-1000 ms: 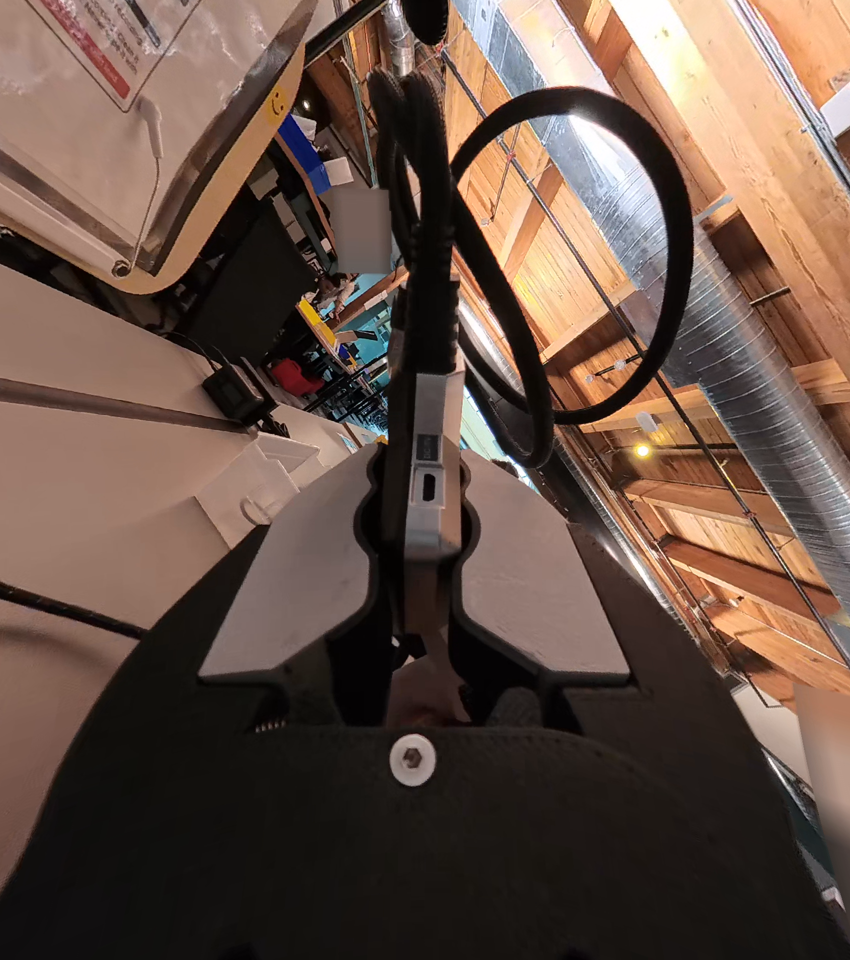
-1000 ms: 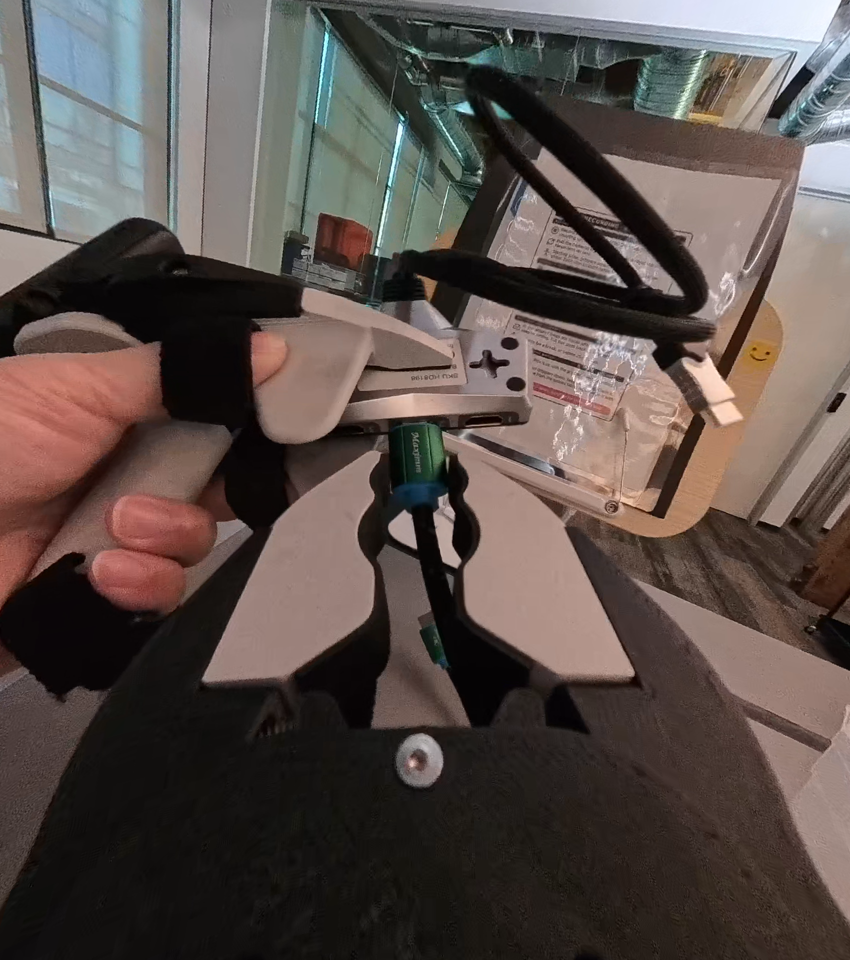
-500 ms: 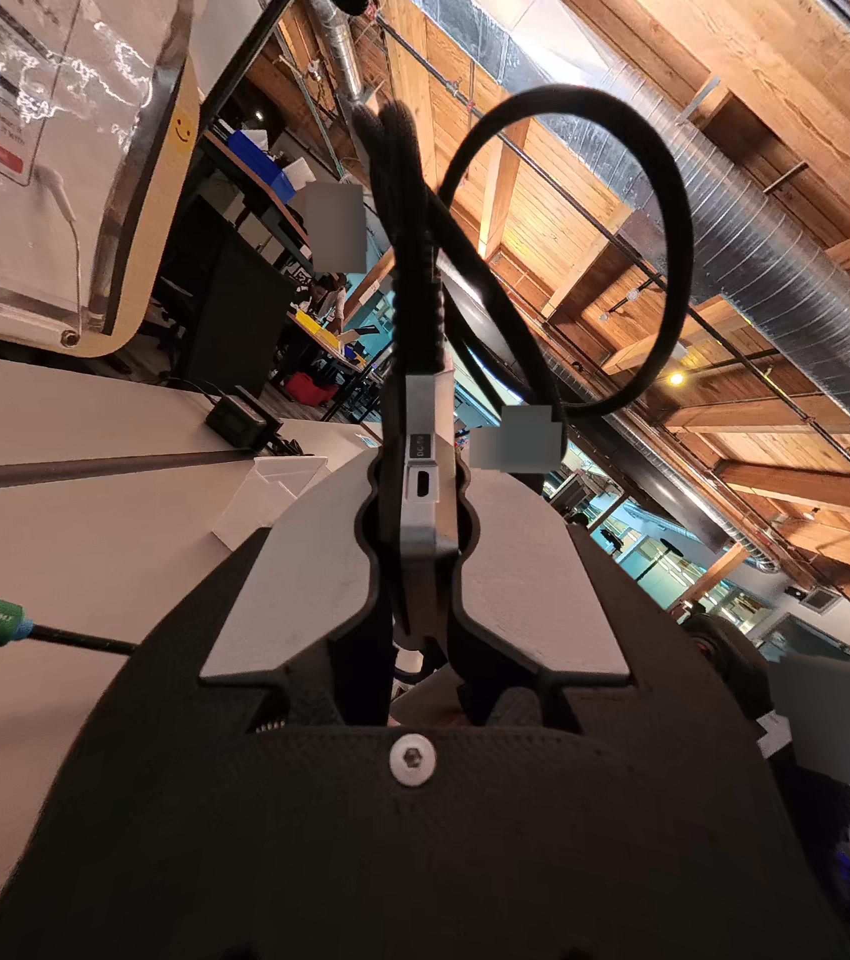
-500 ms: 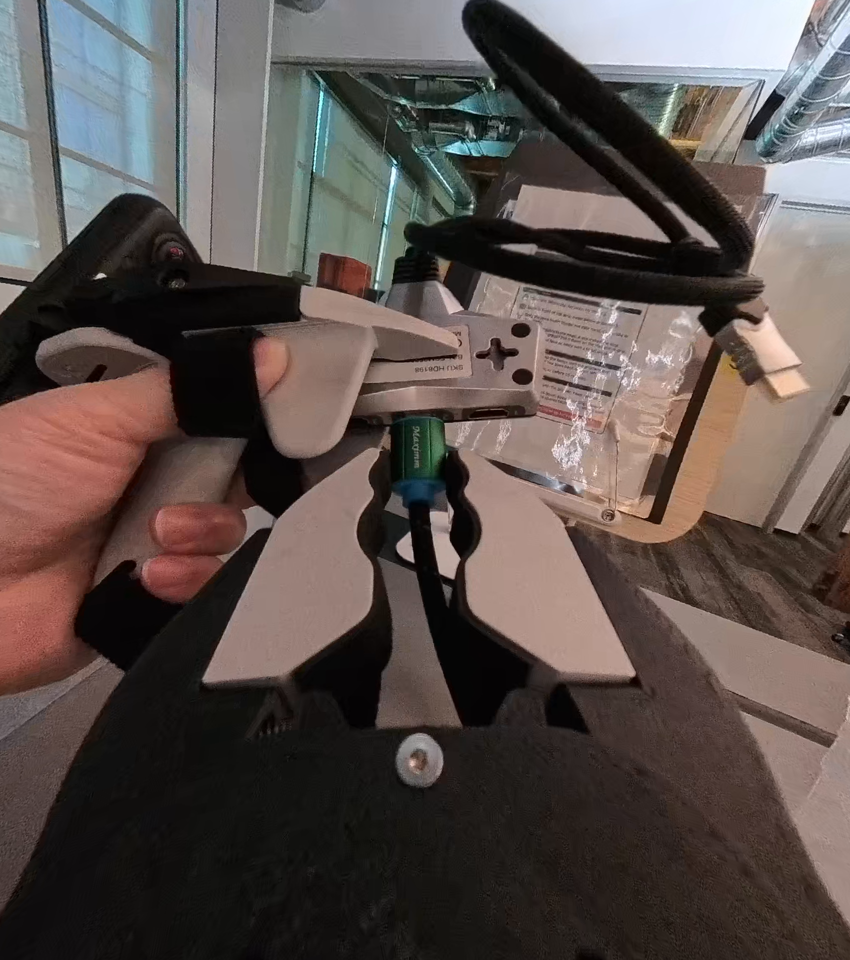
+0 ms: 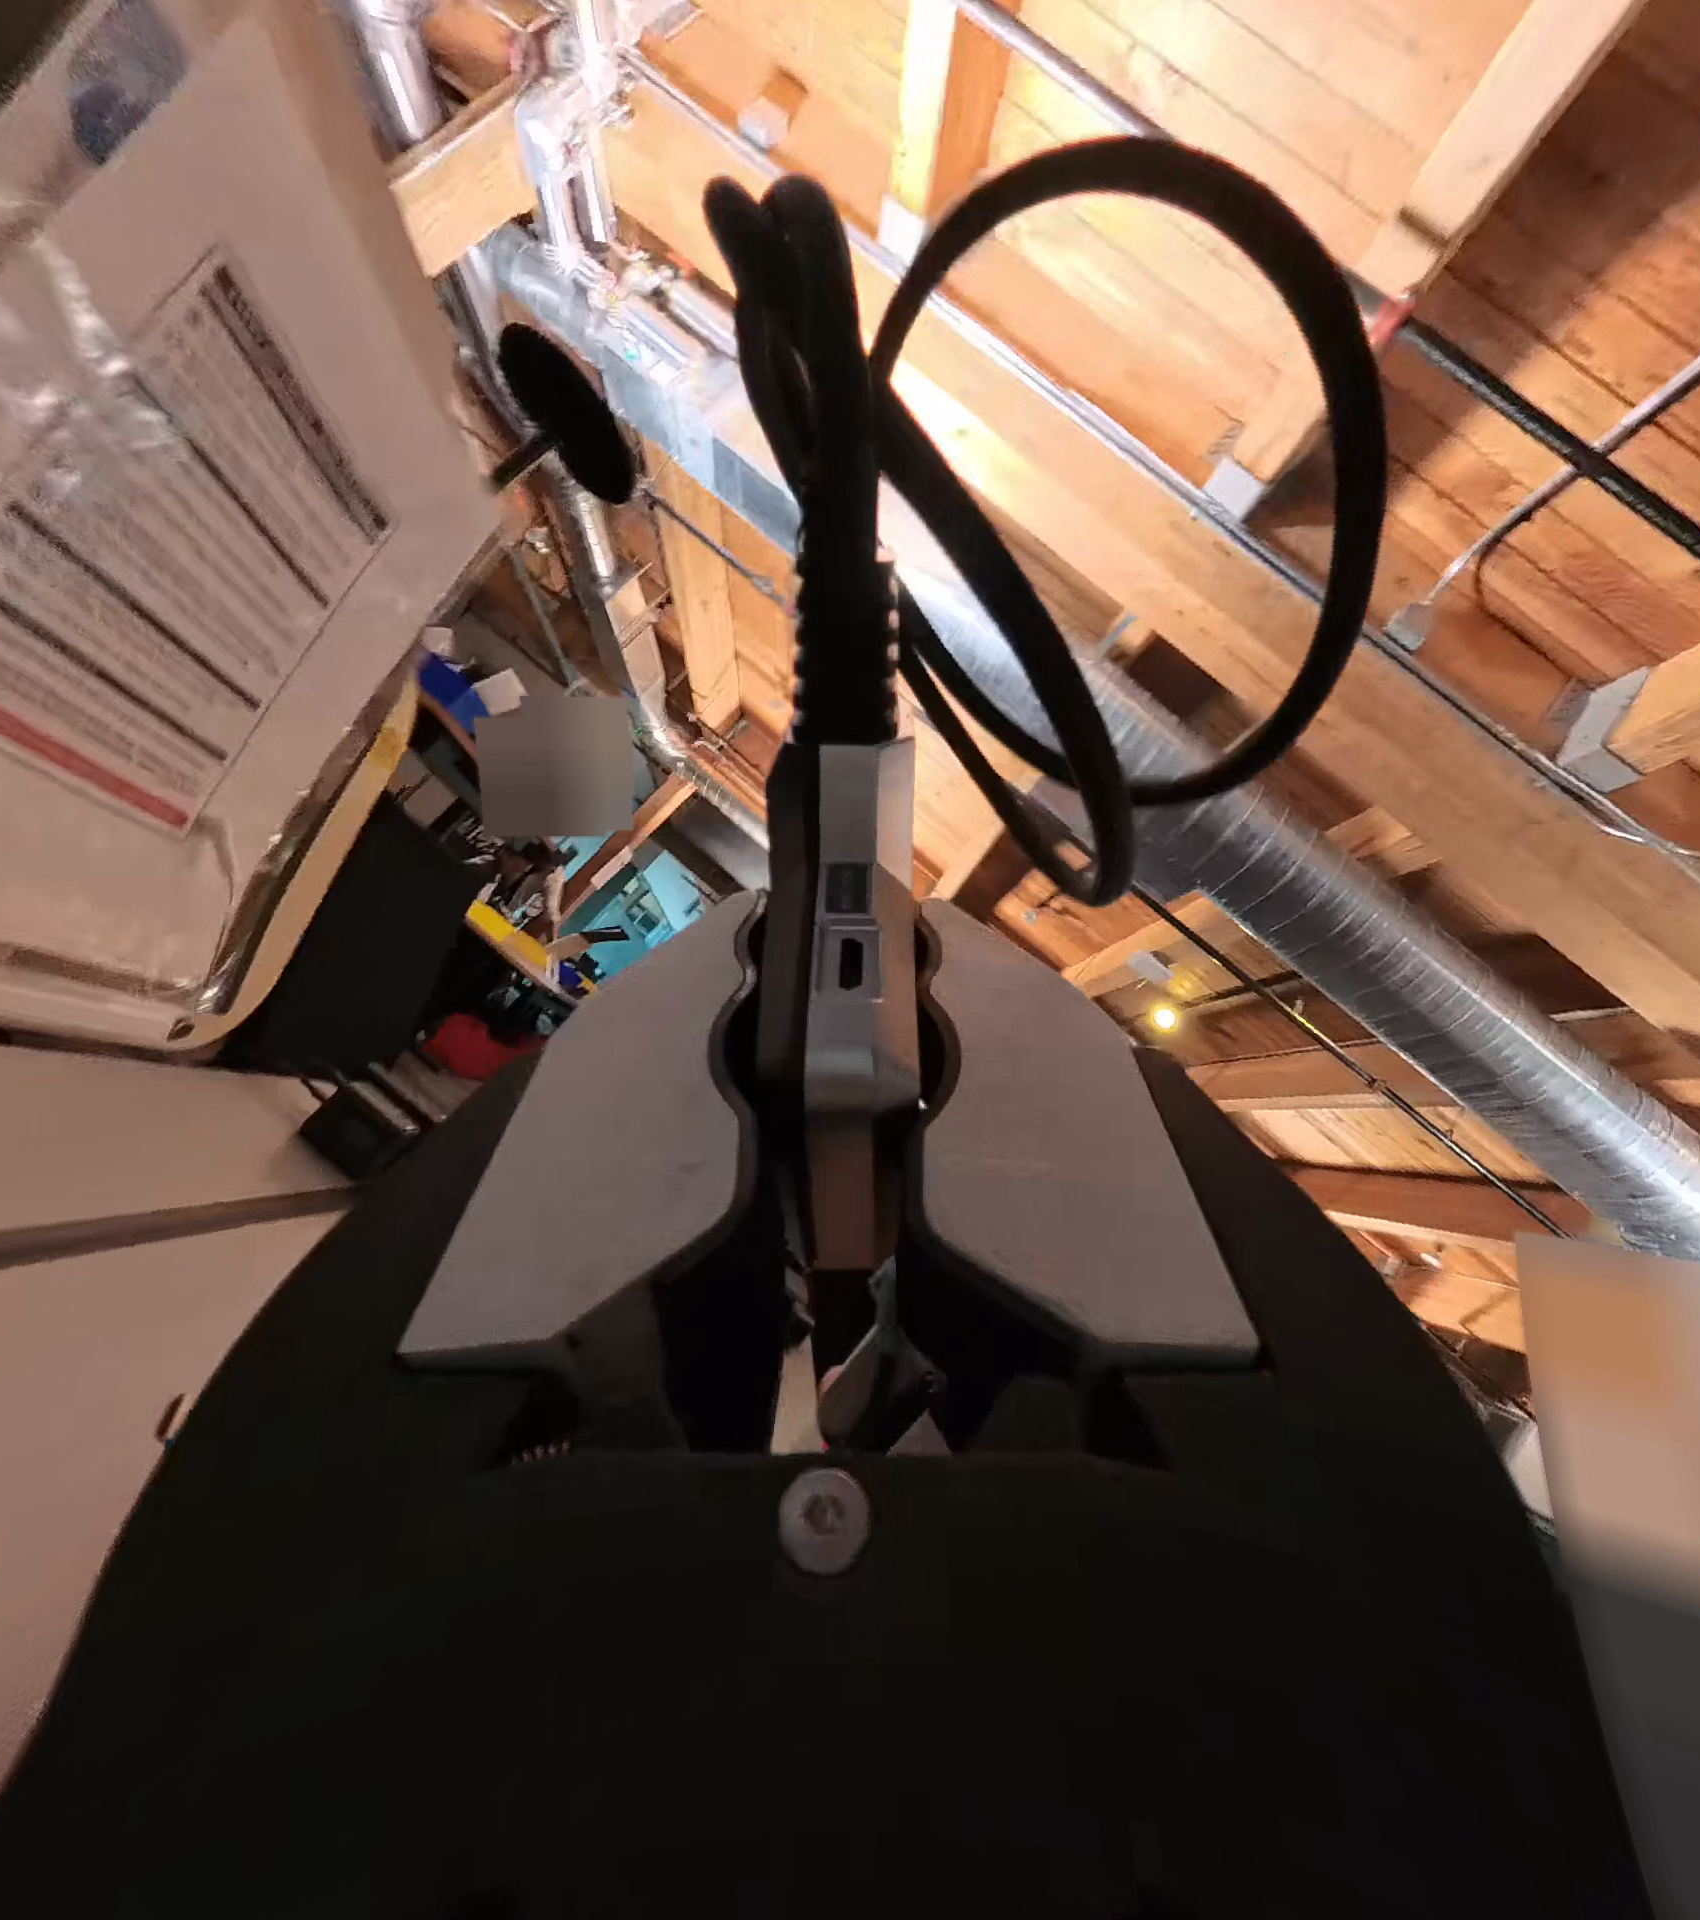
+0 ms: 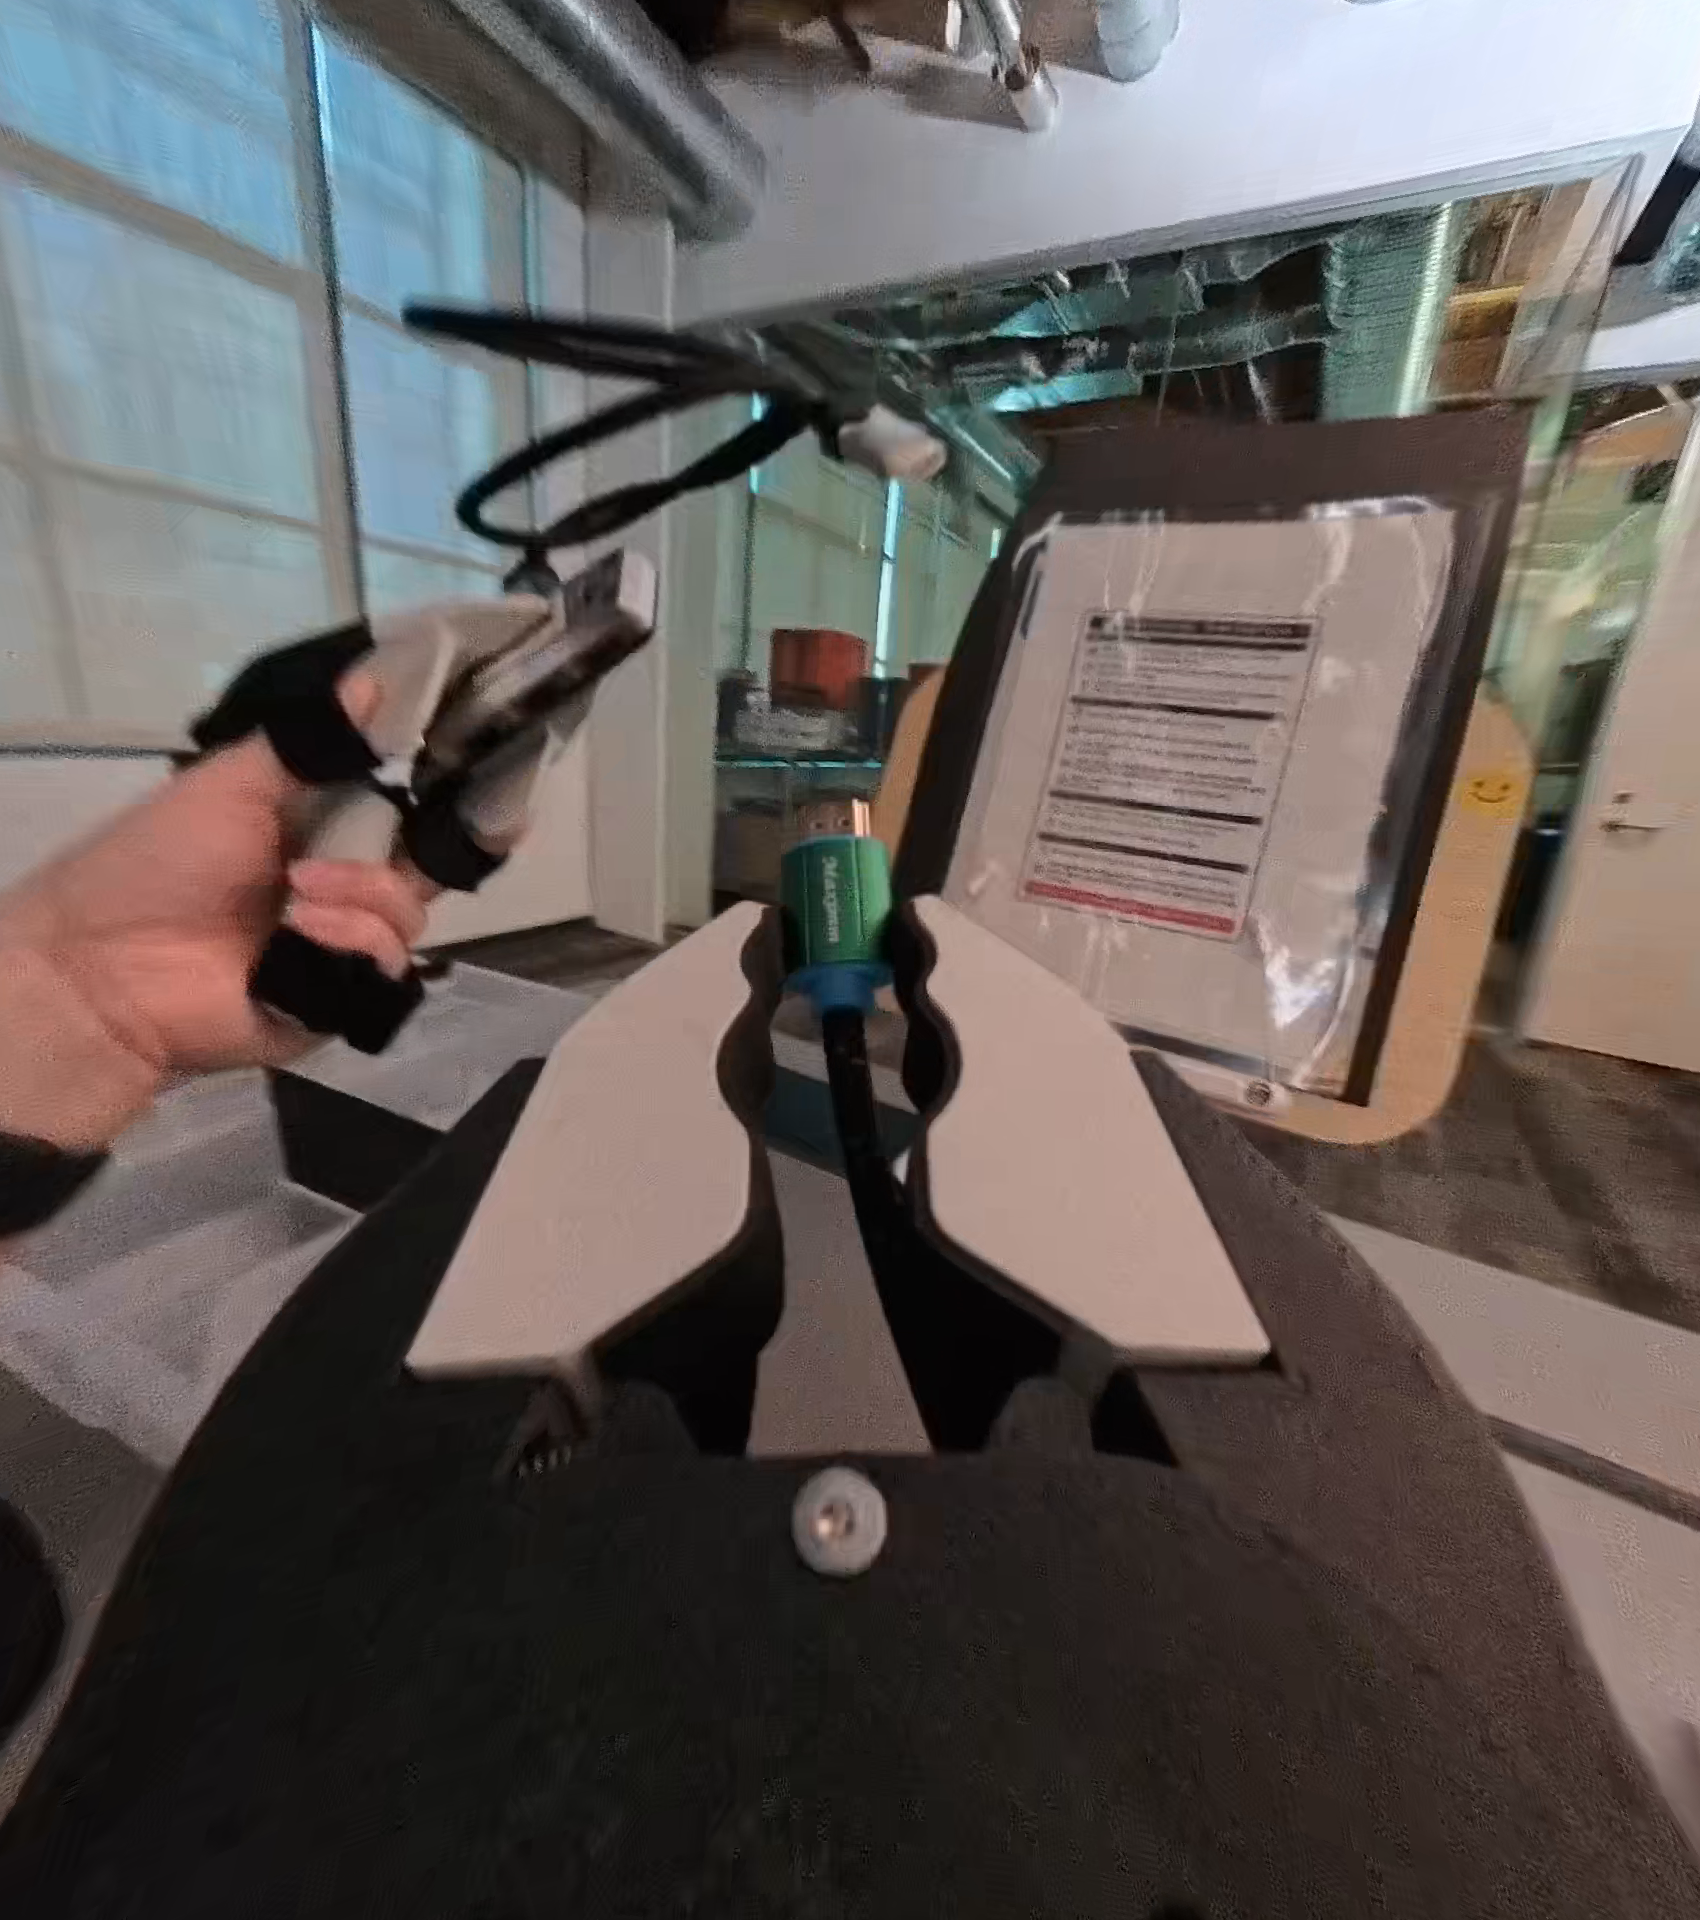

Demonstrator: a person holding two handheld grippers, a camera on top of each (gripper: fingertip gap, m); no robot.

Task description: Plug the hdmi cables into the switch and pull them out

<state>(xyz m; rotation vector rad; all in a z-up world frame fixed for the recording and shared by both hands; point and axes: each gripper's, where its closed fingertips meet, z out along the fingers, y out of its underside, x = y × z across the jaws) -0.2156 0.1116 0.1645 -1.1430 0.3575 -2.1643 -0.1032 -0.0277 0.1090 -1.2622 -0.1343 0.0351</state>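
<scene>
Background, right wrist view: framed notice board (image 6: 1230, 748) leaning upright beyond the pale table (image 6: 1552, 1382), windows to the left. Left wrist view tipped toward timber ceiling and silver duct (image 5: 1448, 997). Left gripper (image 5: 838, 997) clenched on the switch (image 5: 851, 987), a slim silver-grey slab held edge-on between the jaws, one small port visible on the facing edge; black braided lead (image 5: 1116, 499) rising from its far end in a big loop, white plug (image 6: 890, 442) dangling at the tip. Right gripper (image 6: 833, 940) clamped around the green hdmi plug (image 6: 833, 894), blue collar and black cable (image 6: 861, 1101) running back between the jaws, bare metal tip pointing forward, free of any socket. Switch seen from the right wrist view up and to the left, well apart from the plug, in the person's hand (image 6: 129, 935); blurred. Step judged: pull-out done, plug clear. For a clean re-insert or set-down: keep the plug square in the jaws, line tip with port before pushing, hold the switch steady, mind the swinging loop snagging either gripper.
</scene>
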